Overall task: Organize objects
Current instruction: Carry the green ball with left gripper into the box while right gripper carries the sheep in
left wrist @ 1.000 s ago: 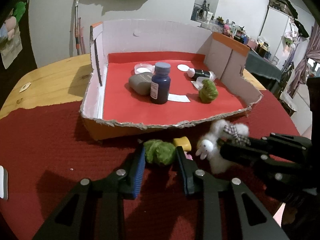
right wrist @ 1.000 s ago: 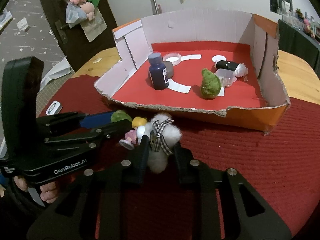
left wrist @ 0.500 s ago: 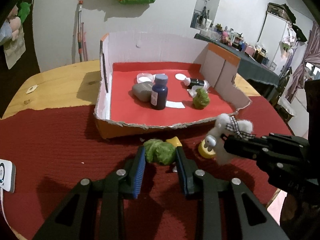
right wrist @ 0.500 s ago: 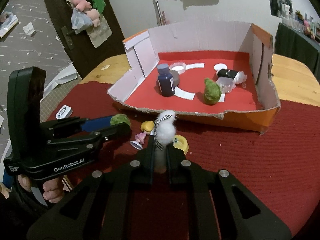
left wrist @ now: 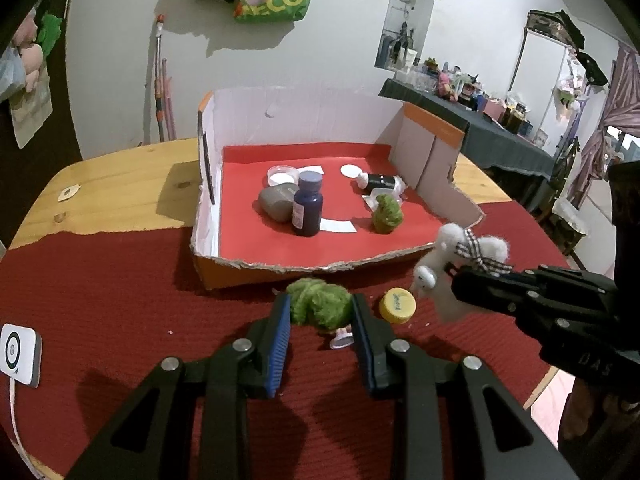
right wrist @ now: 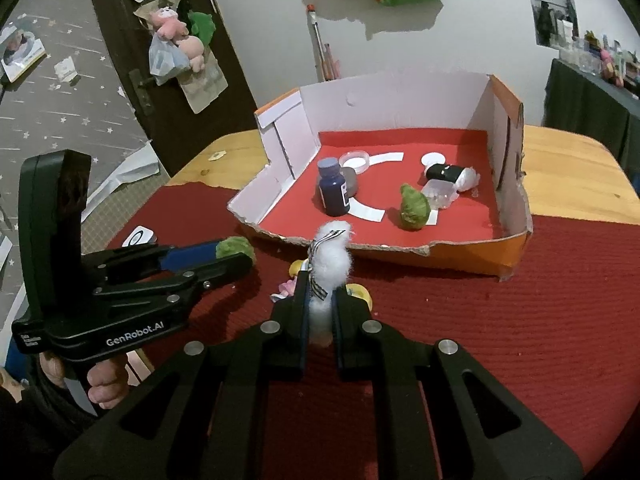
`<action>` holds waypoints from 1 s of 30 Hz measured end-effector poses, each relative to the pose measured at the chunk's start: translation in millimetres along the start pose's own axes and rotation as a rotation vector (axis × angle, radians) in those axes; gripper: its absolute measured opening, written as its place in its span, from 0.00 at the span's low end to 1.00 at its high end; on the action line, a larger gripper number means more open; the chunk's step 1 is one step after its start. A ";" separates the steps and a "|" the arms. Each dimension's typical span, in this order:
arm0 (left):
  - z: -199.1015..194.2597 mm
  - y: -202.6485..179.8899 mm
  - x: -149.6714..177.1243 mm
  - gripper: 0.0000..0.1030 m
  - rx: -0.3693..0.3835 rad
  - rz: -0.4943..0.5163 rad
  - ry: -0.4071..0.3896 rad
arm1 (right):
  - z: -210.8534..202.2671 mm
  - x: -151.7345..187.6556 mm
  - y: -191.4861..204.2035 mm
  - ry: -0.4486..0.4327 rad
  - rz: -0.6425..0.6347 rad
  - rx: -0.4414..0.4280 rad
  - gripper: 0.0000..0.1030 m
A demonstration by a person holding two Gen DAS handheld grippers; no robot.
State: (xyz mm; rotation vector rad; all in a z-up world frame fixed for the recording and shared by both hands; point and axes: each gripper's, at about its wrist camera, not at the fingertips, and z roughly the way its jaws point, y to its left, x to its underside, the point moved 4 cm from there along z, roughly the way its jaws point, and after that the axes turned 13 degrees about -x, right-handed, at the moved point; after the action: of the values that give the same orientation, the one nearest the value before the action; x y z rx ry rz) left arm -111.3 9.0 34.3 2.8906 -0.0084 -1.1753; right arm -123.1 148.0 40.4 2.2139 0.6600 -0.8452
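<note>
Since a second ago both grippers have lifted off the red cloth [left wrist: 100,280] with their loads, and the right gripper's jaws, then loosely around the white plush, have squeezed in tight on it; the yellow cap [left wrist: 398,305] and a small pink figure [right wrist: 285,289], then crowded under the toys, now lie uncovered on the cloth. The wooden table [left wrist: 120,192] carries the red cloth over its near part, and the torn cardboard box [left wrist: 304,120], lined in red, sits at the far middle with its low ragged front edge toward the grippers. Inside it stand a dark blue bottle [left wrist: 307,210] just in front of a grey stone-like lump [left wrist: 276,204], with a green fuzzy toy [left wrist: 386,214] to the right, a black tube [left wrist: 380,180] lying on its side behind that, and a shallow clear dish [left wrist: 282,174] at the far left. The left gripper [left wrist: 320,312] pinches a second green fuzzy ball [left wrist: 318,306] between its blue-padded fingers, held just near of the box's front edge. The right gripper [right wrist: 320,300] is pressed together on the white plush [right wrist: 332,258] with its checked ribbon, the toy sticking up above the fingertips, to the right of the left gripper. At the near left a small white device [left wrist: 18,354] lies on the cloth.
</note>
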 end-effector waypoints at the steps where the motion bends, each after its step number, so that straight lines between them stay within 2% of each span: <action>1: -0.1 -0.1 0.2 0.31 0.000 0.000 0.000 | 0.5 0.0 -0.1 0.001 -0.001 0.000 0.08; 30: 20.3 -0.4 -40.2 0.31 -0.002 0.023 -0.021 | 9.3 -33.9 -10.7 -0.008 -0.041 0.018 0.08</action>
State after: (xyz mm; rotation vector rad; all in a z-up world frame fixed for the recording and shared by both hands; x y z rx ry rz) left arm -154.3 9.6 47.8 2.8688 -0.0410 -1.2007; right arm -156.0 141.0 55.1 2.2181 0.6992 -0.8838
